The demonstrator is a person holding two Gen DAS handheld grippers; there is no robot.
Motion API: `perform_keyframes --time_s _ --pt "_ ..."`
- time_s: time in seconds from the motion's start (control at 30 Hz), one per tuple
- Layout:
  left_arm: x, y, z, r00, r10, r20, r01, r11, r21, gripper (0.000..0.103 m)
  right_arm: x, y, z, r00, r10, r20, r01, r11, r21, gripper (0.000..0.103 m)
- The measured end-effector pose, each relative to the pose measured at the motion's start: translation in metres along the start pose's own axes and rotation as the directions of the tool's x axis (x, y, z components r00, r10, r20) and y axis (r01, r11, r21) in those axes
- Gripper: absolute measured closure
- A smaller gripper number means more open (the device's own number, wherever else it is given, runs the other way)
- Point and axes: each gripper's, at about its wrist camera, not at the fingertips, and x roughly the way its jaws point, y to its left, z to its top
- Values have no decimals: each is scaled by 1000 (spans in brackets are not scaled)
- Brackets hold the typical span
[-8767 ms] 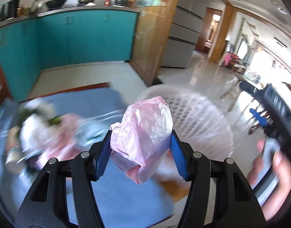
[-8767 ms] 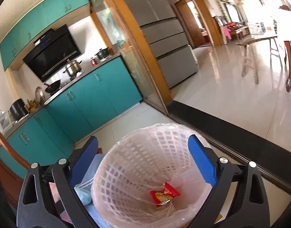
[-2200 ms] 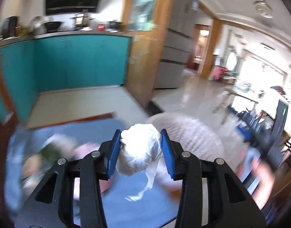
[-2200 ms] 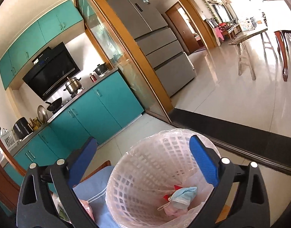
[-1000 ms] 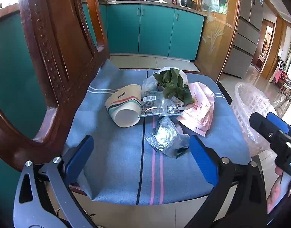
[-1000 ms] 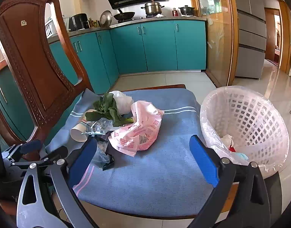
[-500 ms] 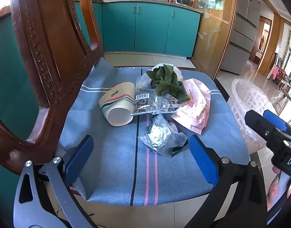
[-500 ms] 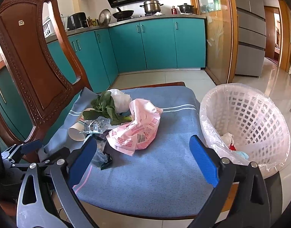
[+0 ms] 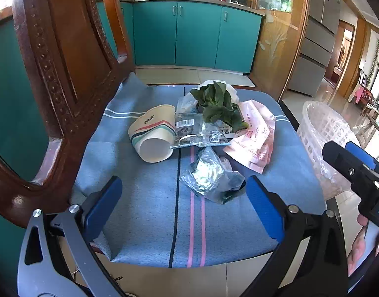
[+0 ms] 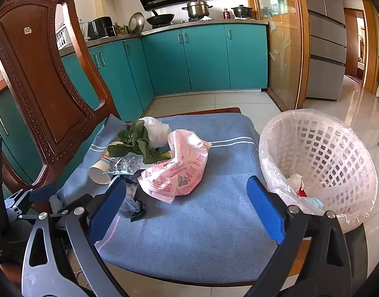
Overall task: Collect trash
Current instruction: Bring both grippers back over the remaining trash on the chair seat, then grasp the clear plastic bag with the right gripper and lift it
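Trash lies on a blue striped cloth point(image 9: 145, 212) covering a chair seat: a tipped paper cup point(image 9: 153, 133), a crumpled clear wrapper point(image 9: 210, 175), printed packets point(image 9: 199, 133), green leaves point(image 9: 218, 106) and a pink plastic bag point(image 9: 257, 136). My left gripper point(image 9: 183, 206) is open and empty, just short of the clear wrapper. My right gripper point(image 10: 187, 204) is open and empty too, near the seat's front, facing the pink bag point(image 10: 182, 165). A white lattice bin point(image 10: 320, 158) with a plastic liner stands right of the seat, holding some trash.
The carved wooden chair back point(image 9: 63, 74) rises on the left. Teal kitchen cabinets point(image 10: 204, 59) and tiled floor lie beyond. A hand point(image 9: 363, 247) holds the right gripper's handle at the left wrist view's right edge. The bin point(image 9: 323, 133) sits against the seat's right side.
Both grippers have eased slightly nearer to the trash pile over the last second. The left one, shut on a white wad 2.2 s ago, is open and empty.
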Motion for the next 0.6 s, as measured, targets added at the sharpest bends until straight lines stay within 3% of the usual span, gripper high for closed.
perform_keyframes --time_s 0.13,0.23,0.47,0.6 --pt "-9 14 5 999 19 39 -17 998 -57 3 5 5 -3 999 26 -22 -27 999 -33 7" --pt "-22 33 11 997 -5 83 15 992 -123 3 22 20 -13 990 91 -105 -101 991 -92 7" --pt "-28 50 14 996 -13 87 24 991 -133 4 56 53 -23 961 187 -204 -214 969 -124 15" --pt "-26 51 13 997 -30 77 39 992 -123 4 75 70 -23 956 188 -227 -227 960 -162 21"
